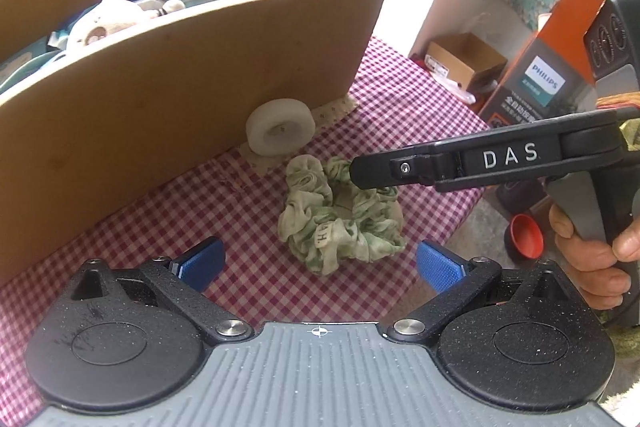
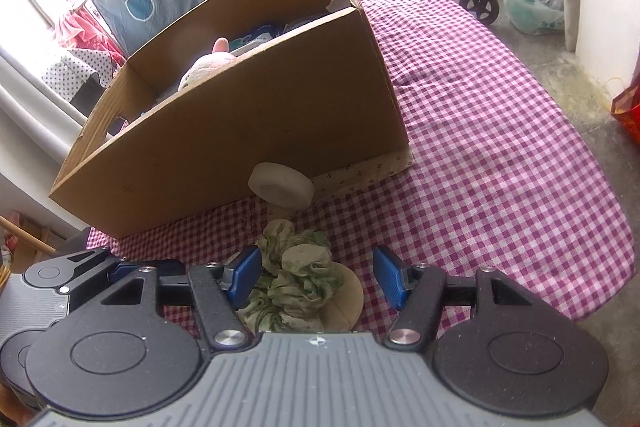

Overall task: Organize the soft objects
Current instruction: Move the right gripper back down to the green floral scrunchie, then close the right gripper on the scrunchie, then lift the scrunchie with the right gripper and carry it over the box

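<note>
Though crumpled, scrunchie (image 1: 340,215) flat, no clear axis.

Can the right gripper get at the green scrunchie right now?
Probably yes. The right gripper has open jaws with the scrunchie between them on the tablecloth; nothing blocks it.

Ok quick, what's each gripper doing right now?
Left gripper: open, holding nothing.
Right gripper: open around the scrunchie, not clamped.

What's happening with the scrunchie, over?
Both grippers open. Right gripper straddles the green scrunchie, not squeezing. Left gripper nearby. White roll beside box, not blocking.
</note>
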